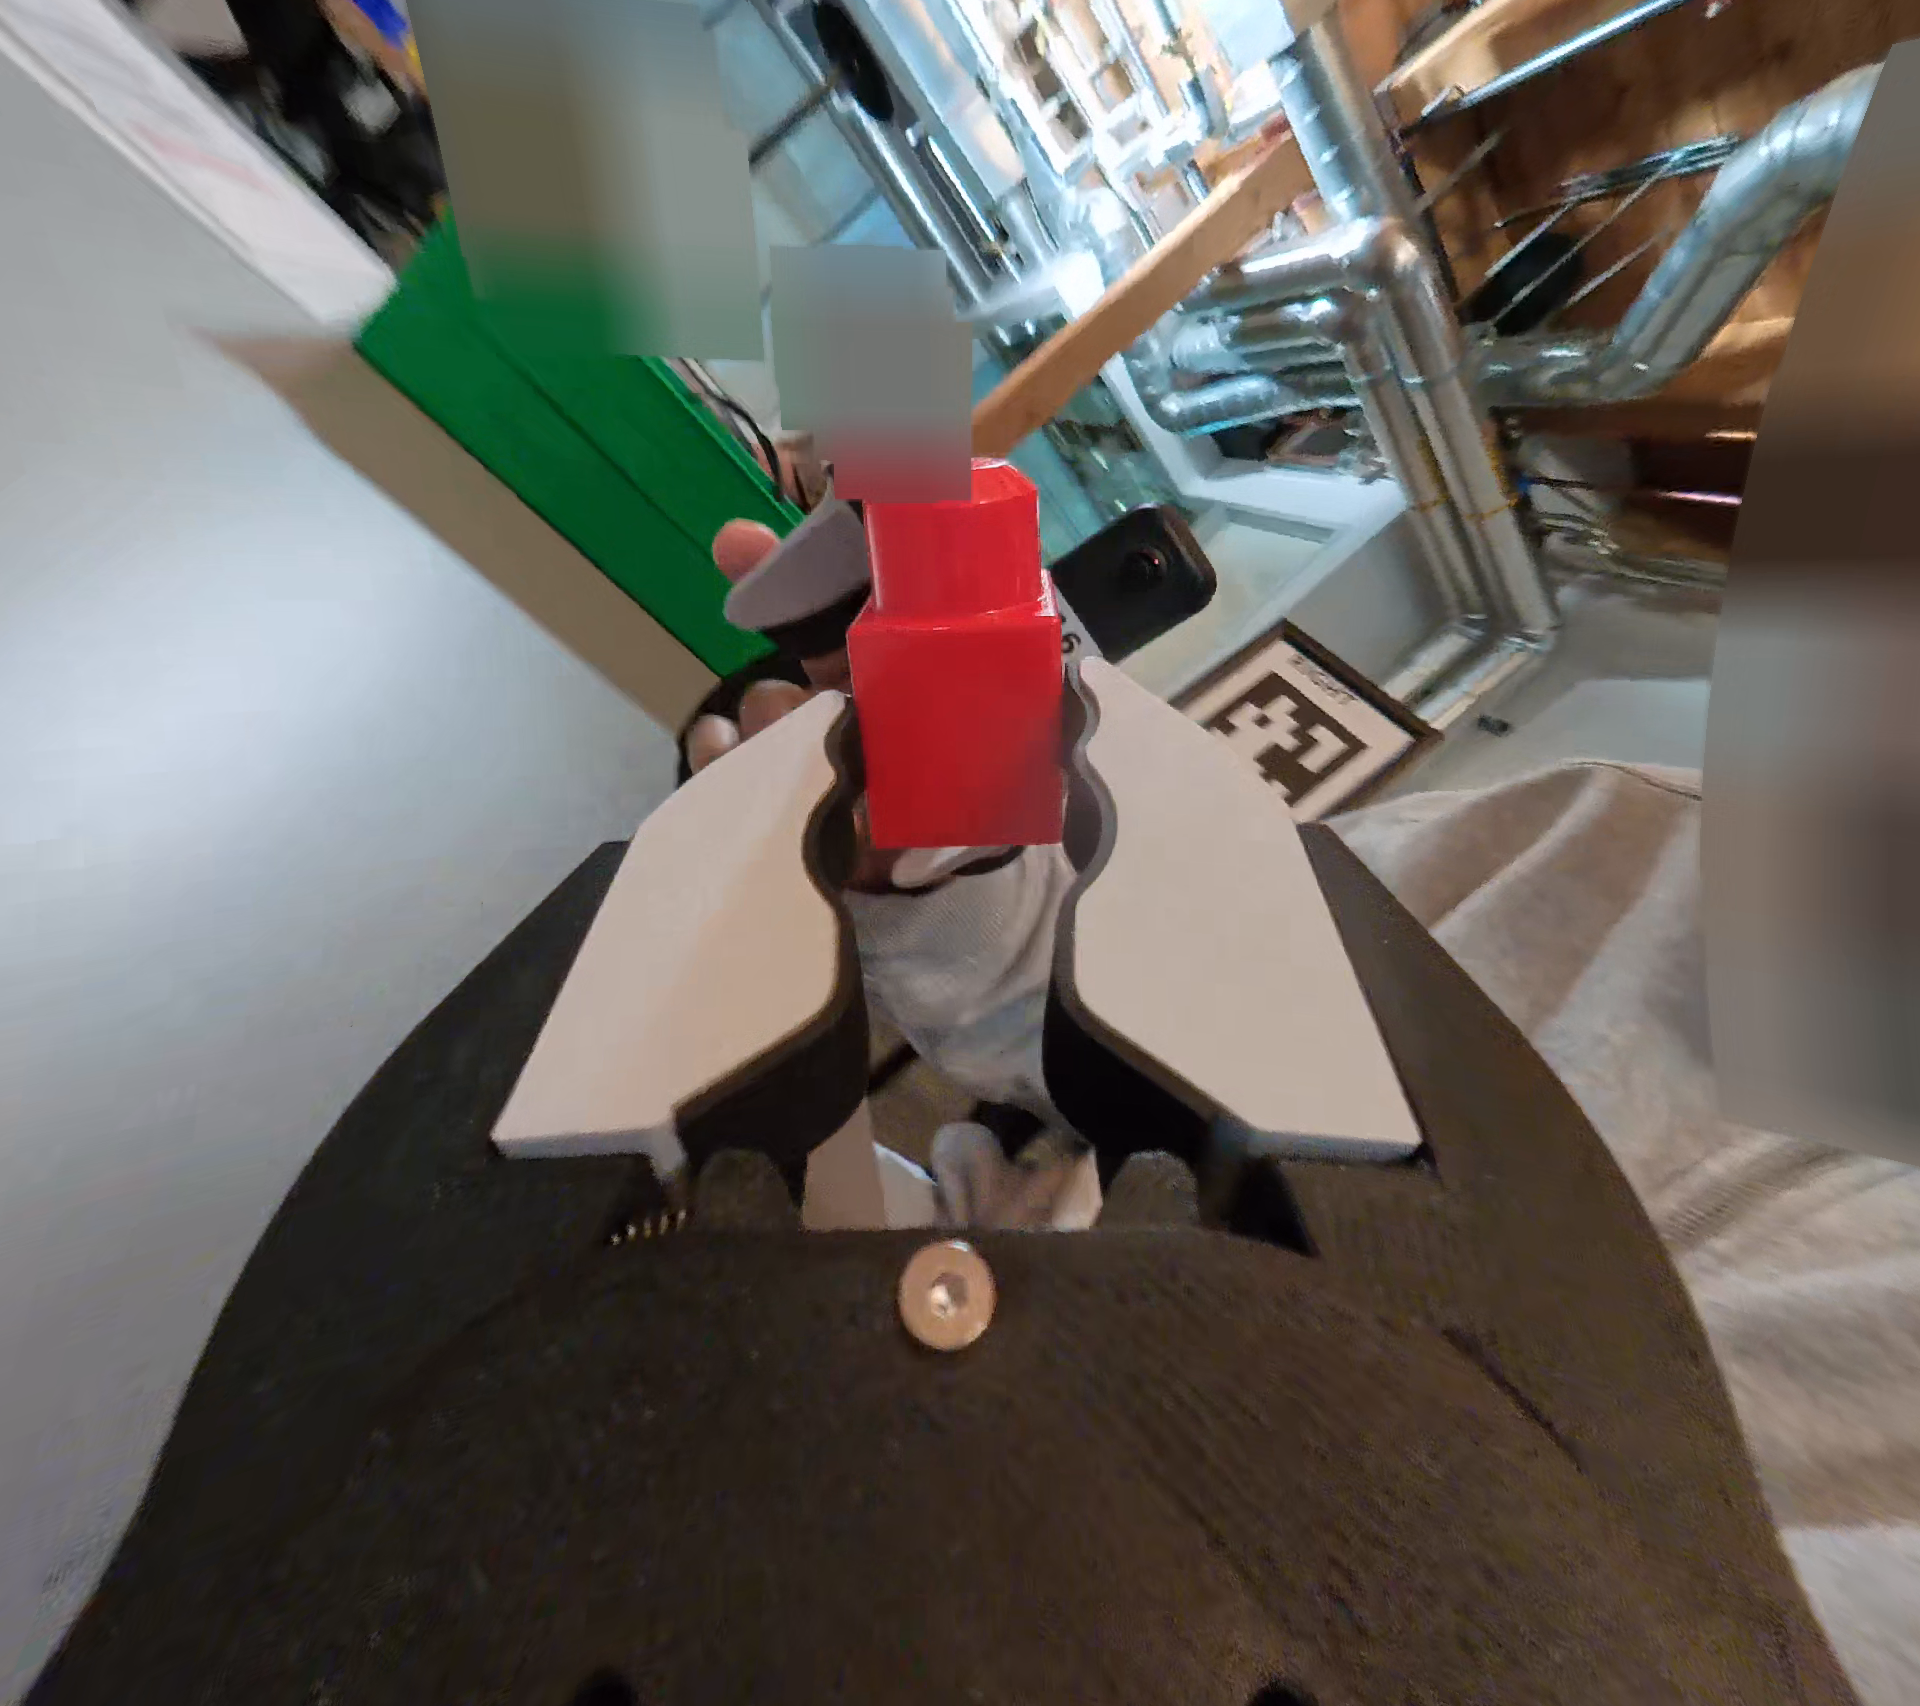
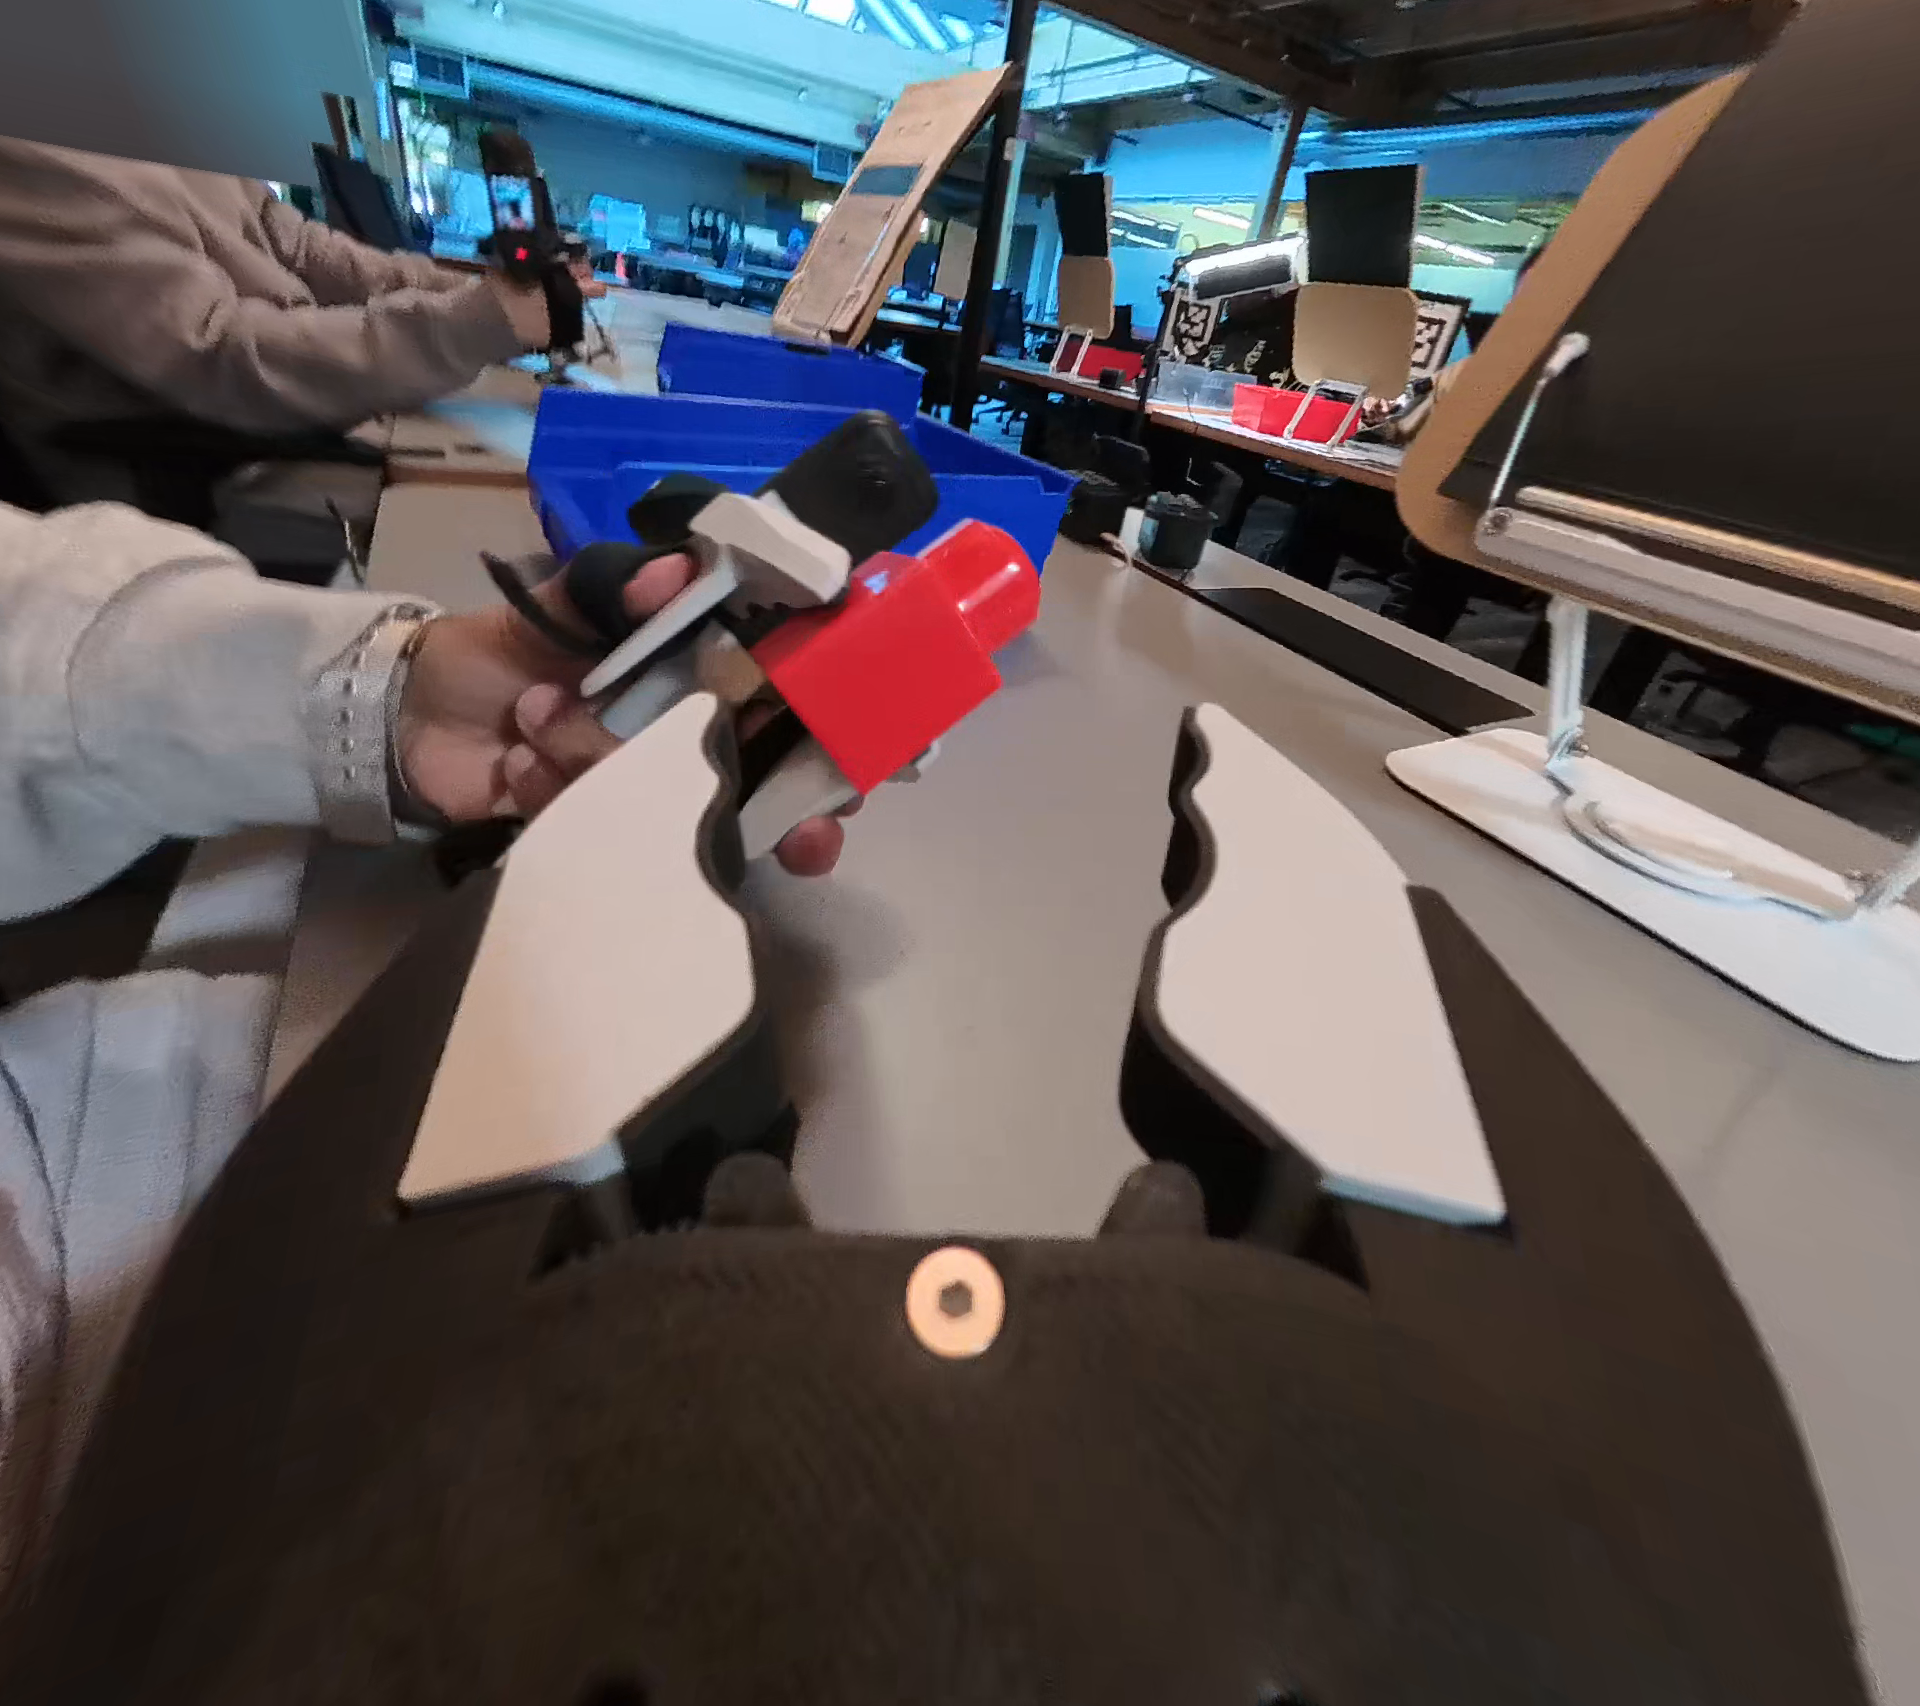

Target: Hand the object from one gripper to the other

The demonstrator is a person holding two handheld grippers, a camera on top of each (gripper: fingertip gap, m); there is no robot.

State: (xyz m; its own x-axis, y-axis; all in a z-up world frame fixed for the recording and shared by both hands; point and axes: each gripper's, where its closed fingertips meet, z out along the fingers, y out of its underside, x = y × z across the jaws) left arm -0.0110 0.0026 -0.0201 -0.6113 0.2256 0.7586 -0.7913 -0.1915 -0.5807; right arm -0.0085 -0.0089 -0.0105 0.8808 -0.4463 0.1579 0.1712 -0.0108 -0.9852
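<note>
The object is a red block (image 1: 956, 721), a cube with a round stub on one end. My left gripper (image 1: 956, 716) is shut on the cube part, with the stub pointing away from it. In the right wrist view the red block (image 2: 894, 659) is held above the grey table (image 2: 987, 929) by the left gripper (image 2: 800, 680) in a person's hand. My right gripper (image 2: 951, 731) is open and empty, its jaws wide apart, just below and short of the block. One of its grey fingers (image 1: 790, 591) shows behind the block in the left wrist view.
Two blue bins (image 2: 790, 451) stand on the table behind the block. A white stand with a dark board (image 2: 1662, 825) is at the right. Another person's arm holds a device (image 2: 520, 233) at the back left. A green box (image 1: 582, 451) and a marker board (image 1: 1299, 721) show beyond.
</note>
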